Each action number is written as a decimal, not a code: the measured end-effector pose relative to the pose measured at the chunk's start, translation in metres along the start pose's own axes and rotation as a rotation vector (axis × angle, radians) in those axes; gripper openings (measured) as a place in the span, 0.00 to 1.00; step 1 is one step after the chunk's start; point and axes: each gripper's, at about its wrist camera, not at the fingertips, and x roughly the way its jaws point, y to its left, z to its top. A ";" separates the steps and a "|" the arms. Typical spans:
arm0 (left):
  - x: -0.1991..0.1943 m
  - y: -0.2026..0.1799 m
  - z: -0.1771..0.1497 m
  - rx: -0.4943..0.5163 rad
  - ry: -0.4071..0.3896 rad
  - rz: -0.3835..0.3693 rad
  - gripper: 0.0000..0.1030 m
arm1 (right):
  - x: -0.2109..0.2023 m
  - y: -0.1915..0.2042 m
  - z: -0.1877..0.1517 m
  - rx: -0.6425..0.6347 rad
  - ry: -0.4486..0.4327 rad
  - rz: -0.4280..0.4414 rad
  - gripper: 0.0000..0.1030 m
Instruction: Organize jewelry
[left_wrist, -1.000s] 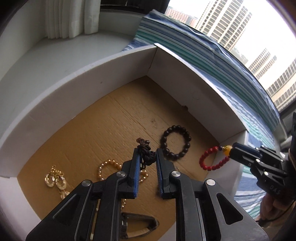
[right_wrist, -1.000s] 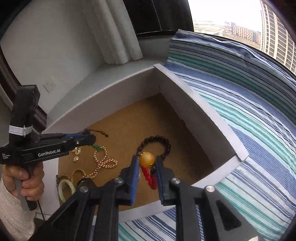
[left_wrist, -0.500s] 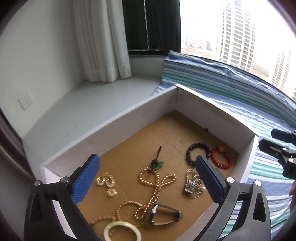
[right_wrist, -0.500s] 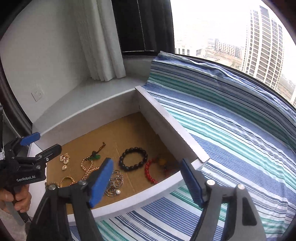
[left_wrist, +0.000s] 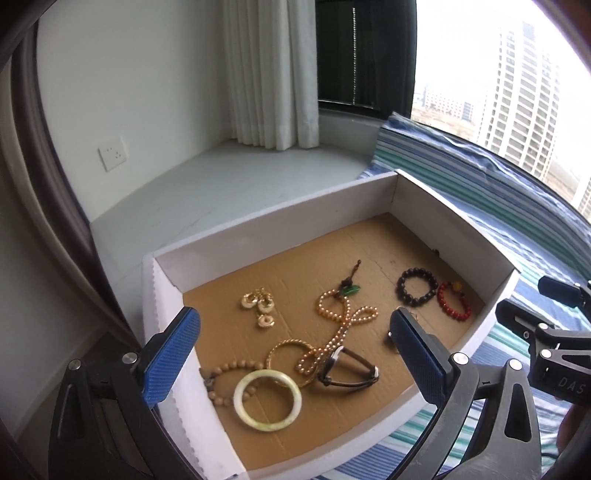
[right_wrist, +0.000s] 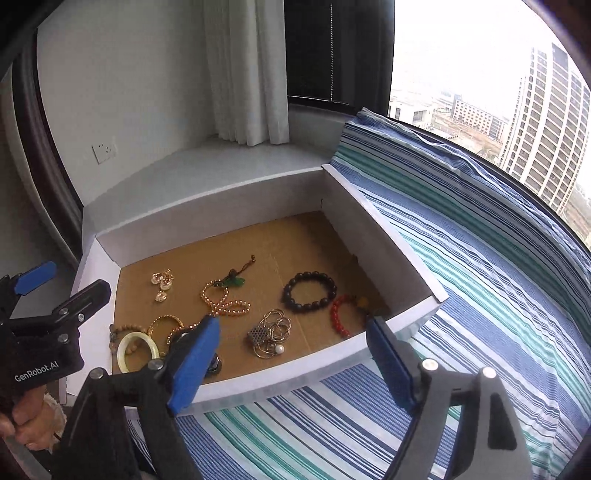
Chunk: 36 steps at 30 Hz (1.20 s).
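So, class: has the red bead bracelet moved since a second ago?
Yes. The red bead bracelet left the right gripper, whose jaws have just opened, and lies beside the box's right wall.

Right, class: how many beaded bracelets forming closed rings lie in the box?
3: a dark bracelet near the right wall, a red bracelet beside it, and a tan bracelet at the left, partly under the jade bangle.

Soft daylight enters through the wide glass window (left_wrist: 517, 92) at the upper right, where the overcast sky is blown out to white. The shallow white cardboard box with a brown floor (left_wrist: 280, 221) is evenly lit, its shadows faint. Both fisheye views bend straight lines and darken at the corners. Focus is sharp, without motion blur.
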 end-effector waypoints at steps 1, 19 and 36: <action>-0.002 0.003 -0.002 -0.005 0.008 0.000 0.99 | 0.000 0.004 0.000 -0.007 0.002 -0.005 0.81; -0.006 0.036 -0.015 -0.089 0.100 0.058 1.00 | -0.004 0.061 0.002 -0.132 0.036 0.017 0.81; -0.011 0.030 -0.012 -0.063 0.099 0.075 0.99 | -0.004 0.056 0.007 -0.112 0.053 -0.023 0.81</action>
